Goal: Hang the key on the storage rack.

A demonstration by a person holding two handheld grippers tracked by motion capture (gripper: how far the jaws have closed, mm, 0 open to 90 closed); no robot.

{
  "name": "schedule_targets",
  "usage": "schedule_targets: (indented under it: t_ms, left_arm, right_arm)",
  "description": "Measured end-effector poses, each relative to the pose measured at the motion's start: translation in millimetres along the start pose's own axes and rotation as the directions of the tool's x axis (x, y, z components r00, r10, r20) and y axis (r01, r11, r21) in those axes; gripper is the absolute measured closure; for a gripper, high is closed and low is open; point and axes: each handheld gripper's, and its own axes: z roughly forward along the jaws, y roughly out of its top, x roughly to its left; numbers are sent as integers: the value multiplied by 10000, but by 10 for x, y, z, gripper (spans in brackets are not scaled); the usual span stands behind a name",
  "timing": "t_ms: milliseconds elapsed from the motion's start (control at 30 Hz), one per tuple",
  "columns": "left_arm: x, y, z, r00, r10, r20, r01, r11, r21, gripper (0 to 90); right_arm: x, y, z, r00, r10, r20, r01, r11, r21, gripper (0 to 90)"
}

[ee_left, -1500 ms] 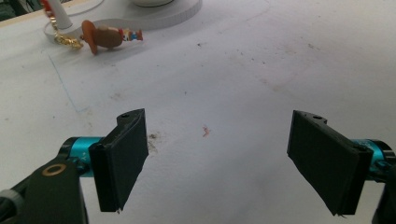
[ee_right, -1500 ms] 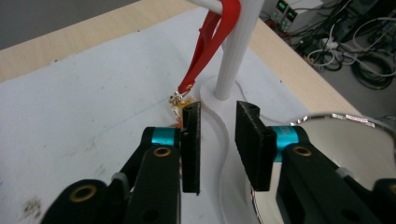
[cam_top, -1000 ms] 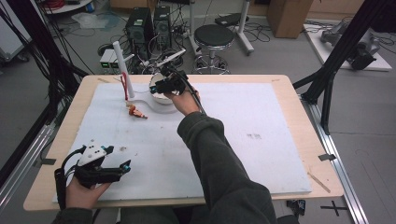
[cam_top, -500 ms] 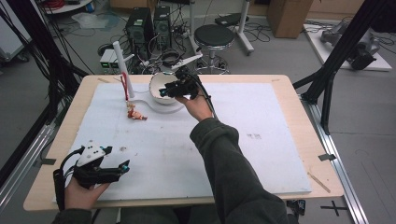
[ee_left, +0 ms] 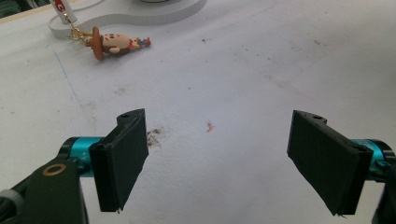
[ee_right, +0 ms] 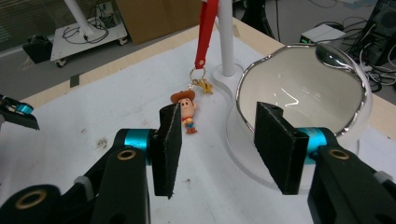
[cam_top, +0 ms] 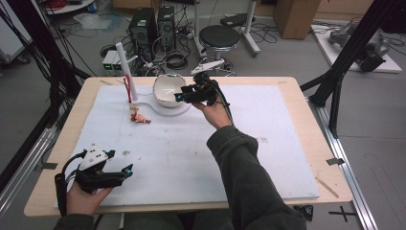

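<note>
Your right gripper [cam_top: 181,97] hovers at the near rim of the white bowl with the silvery edge [cam_top: 168,89], its jaws partway apart and nothing between the pads; they have just been opening, which suits a reach for something small rather than for the bowl itself. Ahead of those jaws and a little to their left lies the small cowboy figure keyring with a brown hat [ee_right: 187,109], flat on the white table mat [cam_top: 191,153], its gold ring clipped to a red strap [ee_right: 206,29] that hangs from the white upright post [ee_right: 225,35] (so it is tethered, not loose). That tether explains why the figure sits just beside the post's white base [ee_right: 243,154] rather than elsewhere. Your left gripper [cam_top: 125,171] rests low near the table's front edge, jaws wide apart and empty, with the keyring far ahead and to their left, well clear of the work.
</note>
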Motion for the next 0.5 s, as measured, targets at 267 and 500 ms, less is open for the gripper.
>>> schedule_targets:
  t_ms: [267, 500]
  left_arm:
    - [-15, 1, 13, 10000, -5, 49, 5, 10000, 24, 206]
    - [-10, 0, 29, 10000, -42, 7, 42, 10000, 70, 206]
  right_arm:
    - [-84, -215, -180, 9996, 266, 15, -266, 9995, -173, 440]
    - [-130, -318, -332, 9989, 467, 31, -465, 9982, -370, 405]
